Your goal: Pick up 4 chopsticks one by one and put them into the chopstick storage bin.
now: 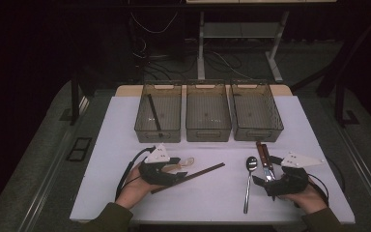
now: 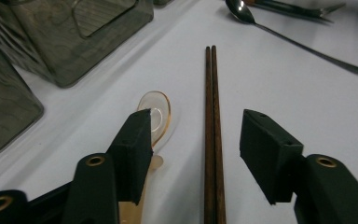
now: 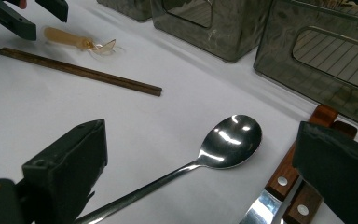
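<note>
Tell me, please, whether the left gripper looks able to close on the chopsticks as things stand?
Probably yes. The left gripper has its jaws apart on either side of the chopsticks, nothing between pads and wood. The clear spoon lies just outside one jaw, so it might get nudged.

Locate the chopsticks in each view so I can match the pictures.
High view: chopsticks lie slanted at lower centre, under the left gripper.
Left gripper view: they run straight up the middle, between the apart jaws.
Right gripper view: upper left, slanted.
Shared landmark: the clear plastic spoon beside them.
</note>
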A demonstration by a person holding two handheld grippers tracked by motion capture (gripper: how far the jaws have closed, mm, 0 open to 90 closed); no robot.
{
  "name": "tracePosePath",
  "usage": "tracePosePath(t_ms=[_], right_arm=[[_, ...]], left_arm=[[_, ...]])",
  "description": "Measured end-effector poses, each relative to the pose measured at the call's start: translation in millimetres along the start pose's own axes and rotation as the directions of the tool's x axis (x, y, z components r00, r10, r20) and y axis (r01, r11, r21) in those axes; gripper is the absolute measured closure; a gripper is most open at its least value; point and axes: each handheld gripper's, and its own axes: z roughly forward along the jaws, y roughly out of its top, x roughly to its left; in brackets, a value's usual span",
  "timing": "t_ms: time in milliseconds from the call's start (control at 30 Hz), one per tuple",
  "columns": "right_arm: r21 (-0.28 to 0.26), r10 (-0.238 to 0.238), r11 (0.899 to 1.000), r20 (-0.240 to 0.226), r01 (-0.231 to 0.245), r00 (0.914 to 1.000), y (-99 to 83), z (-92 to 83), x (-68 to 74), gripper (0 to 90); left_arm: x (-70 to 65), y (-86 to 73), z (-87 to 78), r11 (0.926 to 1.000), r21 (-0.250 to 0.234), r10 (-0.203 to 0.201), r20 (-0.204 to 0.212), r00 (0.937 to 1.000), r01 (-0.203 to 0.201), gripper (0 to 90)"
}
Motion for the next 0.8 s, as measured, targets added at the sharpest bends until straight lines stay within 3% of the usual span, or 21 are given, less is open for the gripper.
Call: tracePosePath(t_ms=[267,467,567,800], right_arm=[[0.006,-0.010,1.000,-0.003,0.010,0.9999,0.0,1.1,1.1,3.5],[0.011,-0.014,1.000,-0.001,0.014,0.9999,0.1,1.6,1.6,3.5],[0.014,-0.013,1.000,-0.003,0.013,0.9999,0.0,1.7,2.0,3.4],[0.017,-0.014,1.000,-0.003,0.014,0.9999,0.2,2.0,2.6,3.5]], left_arm=[[-4.0,-4.2,5.7,0.9967,0.080,-0.016,0.007,0.9999,0.015,60.1],[-3.5,-5.1,8.1,0.9932,0.109,-0.044,0.023,0.9987,0.042,72.5],[-3.0,-6.3,10.5,0.9897,0.136,-0.051,0.033,0.9982,0.046,76.3],[-1.6,-7.1,12.0,0.9877,0.146,-0.062,0.040,0.9973,0.056,82.2]])
